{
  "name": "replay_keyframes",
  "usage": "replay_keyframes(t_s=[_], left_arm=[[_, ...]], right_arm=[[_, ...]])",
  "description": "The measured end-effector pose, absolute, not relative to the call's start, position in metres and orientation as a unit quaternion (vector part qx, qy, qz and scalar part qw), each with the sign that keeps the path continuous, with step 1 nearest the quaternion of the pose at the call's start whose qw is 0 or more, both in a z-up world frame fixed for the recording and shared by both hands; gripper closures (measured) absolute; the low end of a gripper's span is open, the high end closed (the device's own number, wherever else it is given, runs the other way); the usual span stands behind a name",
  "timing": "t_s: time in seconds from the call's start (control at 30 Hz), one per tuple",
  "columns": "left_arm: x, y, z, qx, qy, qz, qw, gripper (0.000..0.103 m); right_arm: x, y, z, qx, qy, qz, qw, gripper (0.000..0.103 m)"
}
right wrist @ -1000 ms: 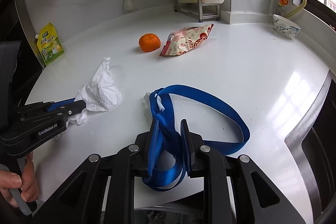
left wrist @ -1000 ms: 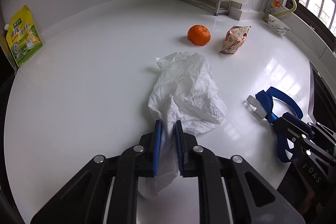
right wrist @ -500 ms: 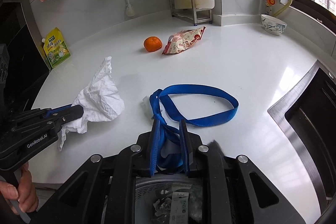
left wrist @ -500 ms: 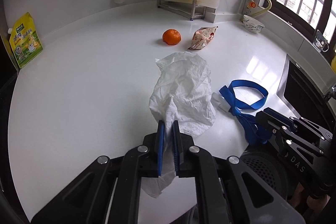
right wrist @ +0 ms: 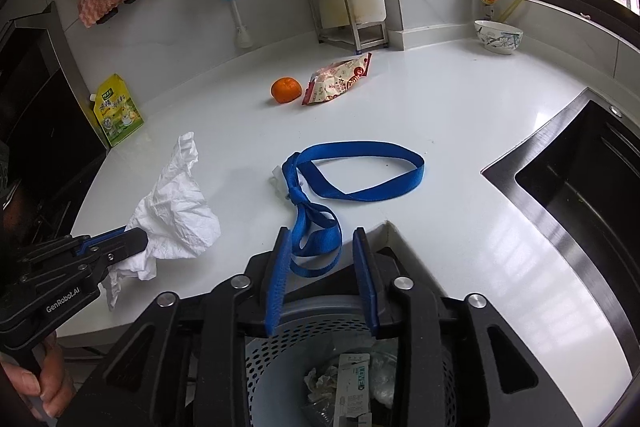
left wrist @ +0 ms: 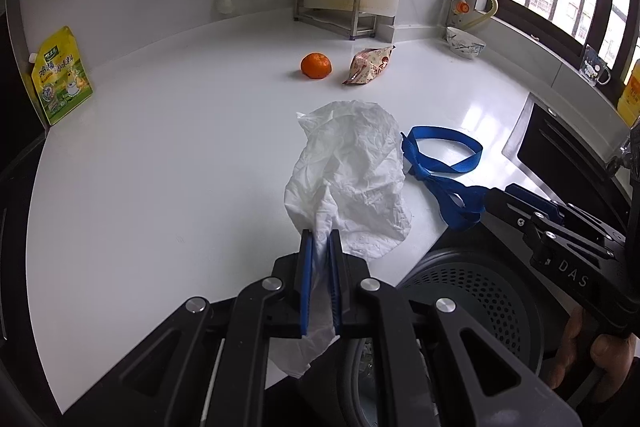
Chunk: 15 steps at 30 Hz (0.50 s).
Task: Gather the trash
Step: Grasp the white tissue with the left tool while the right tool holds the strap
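Note:
A crumpled white plastic sheet [left wrist: 352, 167] lies on the white counter [left wrist: 160, 167], and my left gripper [left wrist: 320, 239] is shut on its near end at the counter's front edge. To its right a knotted blue strap [right wrist: 360, 167] trails over the edge. The strap's loose loop hangs between the jaws of my right gripper [right wrist: 321, 233]. Those jaws are opening, and their pads stand clear of the strap. Directly below sits a grey perforated trash bin [right wrist: 280, 347] with scraps inside. An orange [right wrist: 285, 89] and a red-white snack wrapper [right wrist: 338, 79] lie farther back.
A black sink [right wrist: 580, 187] is cut into the counter at the right. A yellow pouch [right wrist: 118, 111] leans at the left wall, a metal rack [right wrist: 348, 15] stands at the back, and a bowl [right wrist: 498, 37] sits at the back right. A hand holds each gripper's handle.
Both grippers pulled back toward the counter's front edge, dragging the white sheet and the strap along. The bin came into view below. The right jaws spread apart off the strap.

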<state>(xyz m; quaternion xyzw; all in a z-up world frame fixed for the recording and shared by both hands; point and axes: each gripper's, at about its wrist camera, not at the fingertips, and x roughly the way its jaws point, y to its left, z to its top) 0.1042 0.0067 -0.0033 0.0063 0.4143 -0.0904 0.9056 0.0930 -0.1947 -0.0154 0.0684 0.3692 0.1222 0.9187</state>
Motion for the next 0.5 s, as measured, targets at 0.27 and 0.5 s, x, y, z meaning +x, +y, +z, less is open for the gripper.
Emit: replay_keyframes(t_s=[0.27, 0.5], left_arm=[[0.103, 0.015, -0.001, -0.006, 0.412, -0.082, 0.908, 0.094], [0.103, 0.025, 0.0, -0.015, 0.407, -0.069, 0.911, 0.094]], right_arm=[[0.133, -0.172, -0.013, 0.033, 0.378, 0.145, 0.914, 0.048], [0.165, -0.149, -0.034, -0.014, 0.405, 0.141, 0.903, 0.048]])
